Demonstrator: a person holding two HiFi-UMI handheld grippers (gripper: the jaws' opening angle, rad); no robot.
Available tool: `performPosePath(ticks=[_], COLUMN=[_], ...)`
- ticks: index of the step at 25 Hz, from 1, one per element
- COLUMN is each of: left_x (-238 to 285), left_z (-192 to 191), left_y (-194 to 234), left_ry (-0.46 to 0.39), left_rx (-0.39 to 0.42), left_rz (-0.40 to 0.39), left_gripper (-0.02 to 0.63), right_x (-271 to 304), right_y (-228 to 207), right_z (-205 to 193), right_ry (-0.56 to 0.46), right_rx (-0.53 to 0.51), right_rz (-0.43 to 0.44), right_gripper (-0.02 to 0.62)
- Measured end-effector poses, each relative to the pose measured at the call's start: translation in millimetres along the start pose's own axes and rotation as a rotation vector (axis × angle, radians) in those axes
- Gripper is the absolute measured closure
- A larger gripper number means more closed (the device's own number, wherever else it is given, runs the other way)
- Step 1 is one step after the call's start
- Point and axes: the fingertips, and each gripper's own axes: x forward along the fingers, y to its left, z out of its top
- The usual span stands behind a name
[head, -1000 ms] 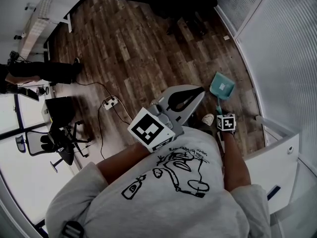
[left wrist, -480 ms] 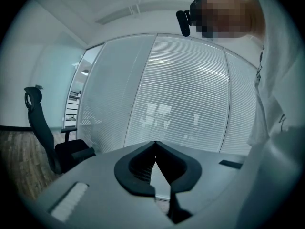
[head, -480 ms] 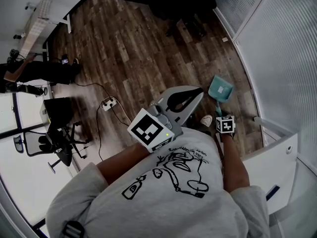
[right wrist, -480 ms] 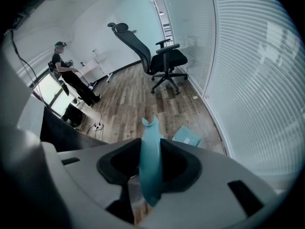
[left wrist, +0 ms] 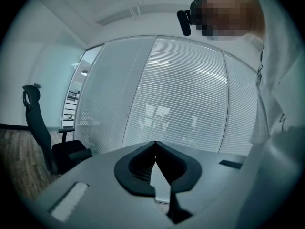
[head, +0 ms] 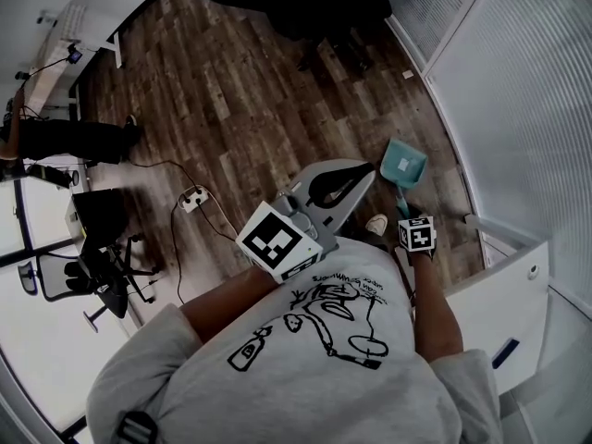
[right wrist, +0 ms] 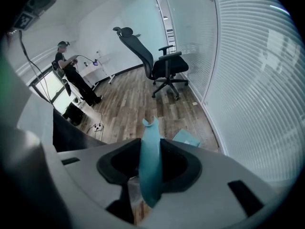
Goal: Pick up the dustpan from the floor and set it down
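Right gripper (right wrist: 150, 151): the jaws are clamped on the teal handle (right wrist: 149, 171) of the dustpan (head: 404, 162). One pad sits on each side, and the handle runs up through the gap and past the tips. Only the right gripper view shows this grip. In the head view the gripper is little more than its marker cube (head: 416, 234) at the end of a bare forearm, pointing steeply down.

The dustpan's scoop (right wrist: 187, 138) lies beyond the jaw tips, over the wood floor (head: 240, 91) and close to the glass wall with blinds (right wrist: 248, 75). Neither view settles whether the scoop touches the boards.

Left gripper (left wrist: 155, 143): the jaw tips are pressed together with nothing between them. The head view places it roughly level in front of the chest, well apart from the dustpan. Its own view faces the blinds rather than the floor.

The head view alone shows:
- a grey printed T-shirt (head: 314, 359);
- a white shoe (head: 376, 223) on the floor near the handle;
- a white cabinet (head: 499, 308) at the person's right side;
- farther off, a power strip (head: 191, 197) with its cable lying on the boards.

Beyond the dustpan, a black office chair (right wrist: 159, 61) stands by the glass wall, seen clearly in the right gripper view.

Farthest, a second person (right wrist: 71, 78) stands at a white desk. The right gripper view shows this person whole, while the head view shows only dark legs (head: 74, 139) at its left edge.
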Motion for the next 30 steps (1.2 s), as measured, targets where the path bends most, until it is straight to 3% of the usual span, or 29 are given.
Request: performPosePath(ticks=[30], left_x=[20.1], left_z=[4.8], left_y=[-4.4], left_ry=[-0.046], left_rx=[0.0], left_rz=[-0.044], left_gripper=[0.604], right_x=[-138.3], right_y=[19.1], right_z=[85.3], right_ry=[-0.158], right_rx=[-0.017], right_rz=[-0.001], right_gripper=[0.48])
